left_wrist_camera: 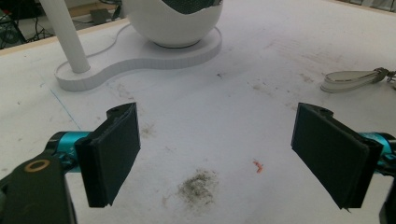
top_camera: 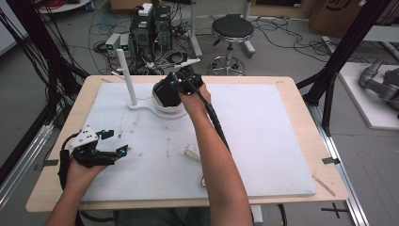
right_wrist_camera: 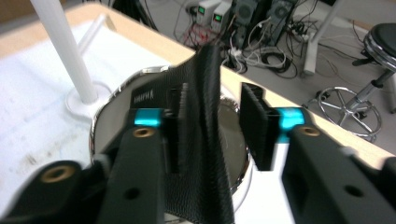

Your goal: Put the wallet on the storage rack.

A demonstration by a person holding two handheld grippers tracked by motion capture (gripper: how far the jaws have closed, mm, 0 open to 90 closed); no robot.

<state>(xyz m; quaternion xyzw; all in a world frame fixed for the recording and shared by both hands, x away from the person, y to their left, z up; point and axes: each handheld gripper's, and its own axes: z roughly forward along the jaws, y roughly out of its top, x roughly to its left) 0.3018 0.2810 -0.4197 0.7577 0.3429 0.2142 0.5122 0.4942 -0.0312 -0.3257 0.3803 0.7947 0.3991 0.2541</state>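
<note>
A white stand with an upright pole carries a round bowl at the back middle of the white board. A black leather piece sits in the bowl. My right gripper hovers right over it. In the right gripper view the jaws of that gripper stand partly apart around a raised fold of black leather; the fold leans on the left pad, with a gap to the right pad. The bowl's shiny rim lies below. My left gripper rests open at the front left, holding nothing.
A small white looped strap lies on the board beside my right forearm, also right of the left jaws. Dirt smudges mark the board. Behind the table stand a stool and electronics with cables.
</note>
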